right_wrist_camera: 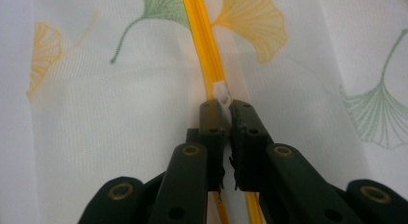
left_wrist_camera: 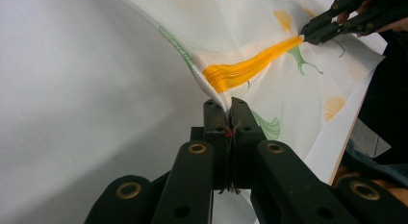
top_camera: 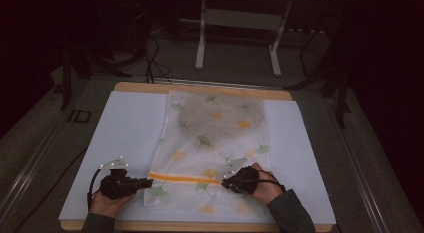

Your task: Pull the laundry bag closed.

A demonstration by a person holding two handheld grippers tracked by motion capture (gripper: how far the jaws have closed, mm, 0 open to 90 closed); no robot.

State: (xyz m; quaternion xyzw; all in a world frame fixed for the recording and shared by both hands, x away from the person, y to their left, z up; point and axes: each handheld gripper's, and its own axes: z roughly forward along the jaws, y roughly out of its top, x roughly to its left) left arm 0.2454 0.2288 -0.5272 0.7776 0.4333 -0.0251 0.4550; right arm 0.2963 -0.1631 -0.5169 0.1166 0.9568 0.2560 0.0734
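Pinching the orange zipper — one gripper's jaws at each end.

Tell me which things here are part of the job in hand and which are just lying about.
In the job:
- mesh bag with ginkgo leaf print
- its orange zipper
- zipper pull, pinched by the right claw
- left claw, shut on the bag's edge at the zipper's end

Just lying about:
- white sheet covering the table
- metal frame on the floor beyond
- floor cables
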